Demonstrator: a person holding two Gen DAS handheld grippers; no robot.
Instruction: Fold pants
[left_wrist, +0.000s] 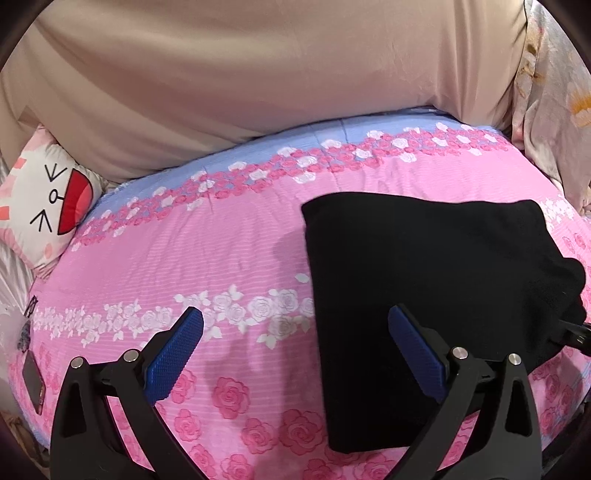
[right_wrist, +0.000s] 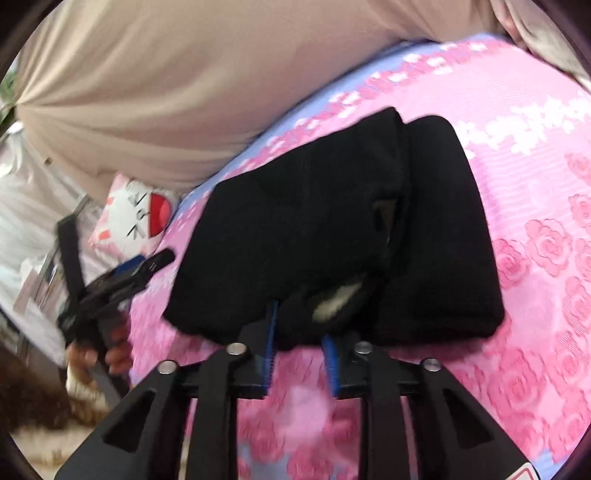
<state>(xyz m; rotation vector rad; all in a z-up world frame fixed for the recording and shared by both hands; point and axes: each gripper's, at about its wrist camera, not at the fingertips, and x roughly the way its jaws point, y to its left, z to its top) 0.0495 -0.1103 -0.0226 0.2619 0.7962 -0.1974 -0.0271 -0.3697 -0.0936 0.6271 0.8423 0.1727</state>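
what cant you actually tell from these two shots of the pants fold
- Right gripper, right wrist view: its fingertips run under the near edge of the black pants; blur and cloth hide whether the pads pinch it.
- Pants, left wrist view: the near corner is hidden behind the left gripper, which stands open.
- Phone, left wrist view: too small and edge-warped to read.

each gripper (left_wrist: 295, 325) has black arms, silver screws and ribbed blue pads (left_wrist: 173, 354).
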